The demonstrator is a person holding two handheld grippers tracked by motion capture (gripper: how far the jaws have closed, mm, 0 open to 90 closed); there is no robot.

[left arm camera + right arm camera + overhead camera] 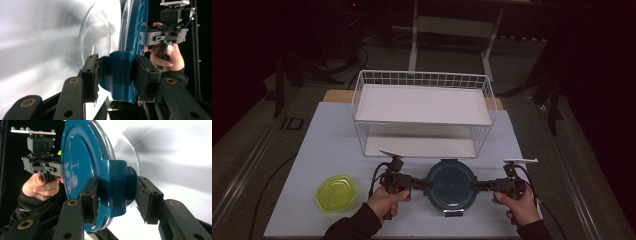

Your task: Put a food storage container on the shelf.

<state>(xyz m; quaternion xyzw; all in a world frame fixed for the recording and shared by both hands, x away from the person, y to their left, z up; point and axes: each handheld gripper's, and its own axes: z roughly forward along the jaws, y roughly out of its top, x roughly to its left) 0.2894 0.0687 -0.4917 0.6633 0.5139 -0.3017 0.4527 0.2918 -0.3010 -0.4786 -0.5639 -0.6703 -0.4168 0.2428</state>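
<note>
A round glass container with a dark blue lid (451,187) hangs just over the white table top near its front edge, between my two grippers. My left gripper (427,184) grips the container's left side. In the left gripper view its pads (93,75) press on a blue lid clasp (121,62), with the glass bowl (95,37) beyond. My right gripper (475,186) holds the opposite side. In the right gripper view its jaws (116,197) close on the other blue clasp (117,177) of the lid (80,157).
A white wire rack (422,107) with two shelves stands behind the container, its front close to the grippers. A yellow-green hexagonal dish (336,192) lies at the front left. The white table top (327,140) ends just behind the hands.
</note>
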